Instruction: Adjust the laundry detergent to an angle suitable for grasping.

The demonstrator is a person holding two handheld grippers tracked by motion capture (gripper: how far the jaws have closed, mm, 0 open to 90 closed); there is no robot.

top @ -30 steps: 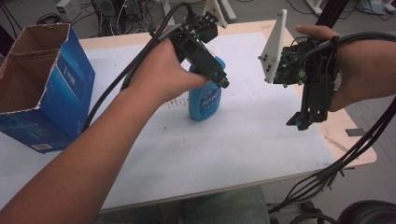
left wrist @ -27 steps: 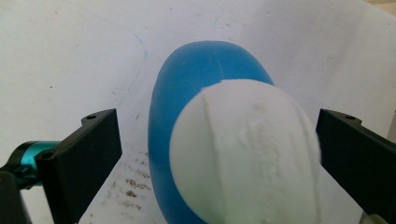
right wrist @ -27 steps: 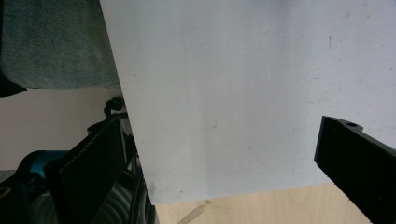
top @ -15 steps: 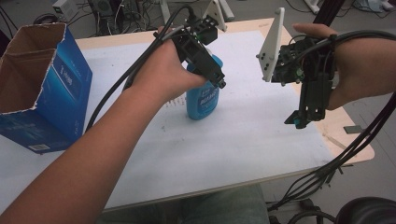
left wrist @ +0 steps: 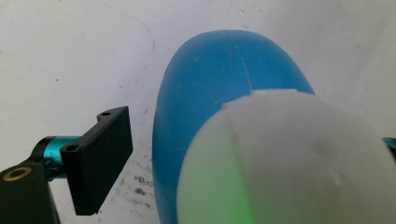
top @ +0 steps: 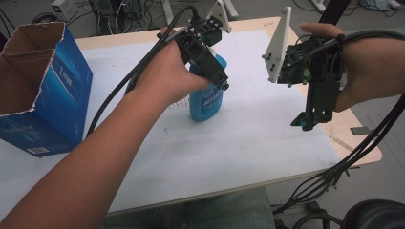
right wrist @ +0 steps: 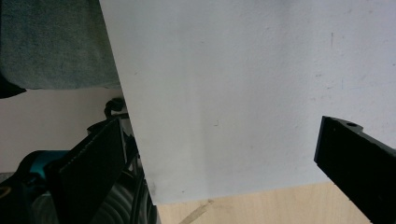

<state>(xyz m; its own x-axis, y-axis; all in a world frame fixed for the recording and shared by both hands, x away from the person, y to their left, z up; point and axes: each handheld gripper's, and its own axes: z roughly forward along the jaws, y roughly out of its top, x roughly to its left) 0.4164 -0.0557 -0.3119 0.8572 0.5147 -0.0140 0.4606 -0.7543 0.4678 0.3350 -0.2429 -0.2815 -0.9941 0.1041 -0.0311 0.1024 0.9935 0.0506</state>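
A blue bottle (top: 206,102) with a white cap stands upright on the white sheet near the table's middle. My left gripper (top: 217,78) is held over it, pointing down at its top. In the left gripper view the white cap (left wrist: 289,163) and blue shoulder (left wrist: 205,84) lie between the jaws. The left gripper (left wrist: 243,154) is open, and its visible pad (left wrist: 98,158) stands apart from the bottle. The other jaw is hidden behind the cap. My right gripper (top: 303,123) hangs open above the table's right side, and in its own view this gripper (right wrist: 224,163) has nothing between its jaws.
An open blue cardboard box (top: 43,95) stands at the table's left end. The white sheet (top: 248,143) covers most of the wooden tabletop (top: 353,133), whose right edge lies below the right gripper. Black cables (top: 334,176) trail off the right side.
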